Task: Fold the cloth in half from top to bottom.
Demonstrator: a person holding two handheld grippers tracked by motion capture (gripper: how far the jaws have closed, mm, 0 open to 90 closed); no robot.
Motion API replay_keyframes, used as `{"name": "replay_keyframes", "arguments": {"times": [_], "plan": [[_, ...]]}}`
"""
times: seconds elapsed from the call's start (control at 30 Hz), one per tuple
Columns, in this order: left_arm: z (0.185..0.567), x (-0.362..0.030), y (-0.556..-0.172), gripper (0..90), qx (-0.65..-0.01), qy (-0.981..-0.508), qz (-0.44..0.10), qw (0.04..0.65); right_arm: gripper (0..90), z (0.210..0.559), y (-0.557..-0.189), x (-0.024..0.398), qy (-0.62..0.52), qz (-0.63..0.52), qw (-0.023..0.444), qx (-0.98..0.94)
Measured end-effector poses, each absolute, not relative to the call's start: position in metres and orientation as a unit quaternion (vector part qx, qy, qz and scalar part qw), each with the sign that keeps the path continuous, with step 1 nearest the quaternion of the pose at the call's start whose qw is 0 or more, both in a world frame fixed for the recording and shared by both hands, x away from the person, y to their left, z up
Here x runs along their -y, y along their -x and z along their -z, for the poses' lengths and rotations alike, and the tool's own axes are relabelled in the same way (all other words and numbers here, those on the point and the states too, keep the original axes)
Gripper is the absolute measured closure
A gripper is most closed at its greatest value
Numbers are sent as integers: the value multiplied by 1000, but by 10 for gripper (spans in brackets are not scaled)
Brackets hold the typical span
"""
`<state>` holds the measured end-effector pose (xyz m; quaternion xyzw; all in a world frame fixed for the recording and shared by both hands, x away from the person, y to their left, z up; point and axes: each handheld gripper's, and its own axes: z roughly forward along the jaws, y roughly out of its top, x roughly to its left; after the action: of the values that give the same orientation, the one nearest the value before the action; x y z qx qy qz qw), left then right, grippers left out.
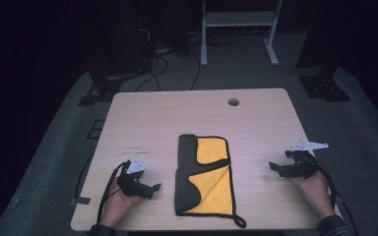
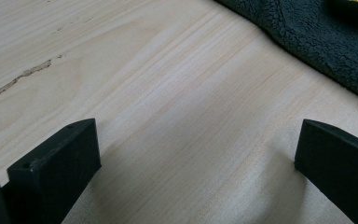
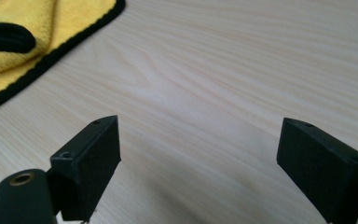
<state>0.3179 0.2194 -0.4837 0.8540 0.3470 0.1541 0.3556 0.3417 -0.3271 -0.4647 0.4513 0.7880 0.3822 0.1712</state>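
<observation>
A yellow-and-grey cloth [image 1: 204, 174] lies folded, apparently finished, mid-surface [image 1: 152, 113]. The left hand-held gripper [image 1: 150, 189] at nine o'clock and the right hand-held gripper [image 1: 275, 167] at three o'clock rest beside it, jaws wide and empty.

My jaws stand wide apart with nothing between them, low over the pale wooden desk [image 2: 168, 93]. A dark fleecy cloth [image 2: 326, 46] lies at the upper right, apart from my jaws.
</observation>
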Motion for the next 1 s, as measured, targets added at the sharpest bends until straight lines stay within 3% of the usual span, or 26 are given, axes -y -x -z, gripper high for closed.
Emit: {"name": "replay_keyframes", "arguments": {"times": [0.63,1.0], "plan": [[484,-219,-319,0,-346,-855,-154,354,159,439,-370,266,-381,-420,146,-811],[484,-220,-320,0,-345,-855,-152,356,233,436,-376,222,-338,-435,115,-827]]}}
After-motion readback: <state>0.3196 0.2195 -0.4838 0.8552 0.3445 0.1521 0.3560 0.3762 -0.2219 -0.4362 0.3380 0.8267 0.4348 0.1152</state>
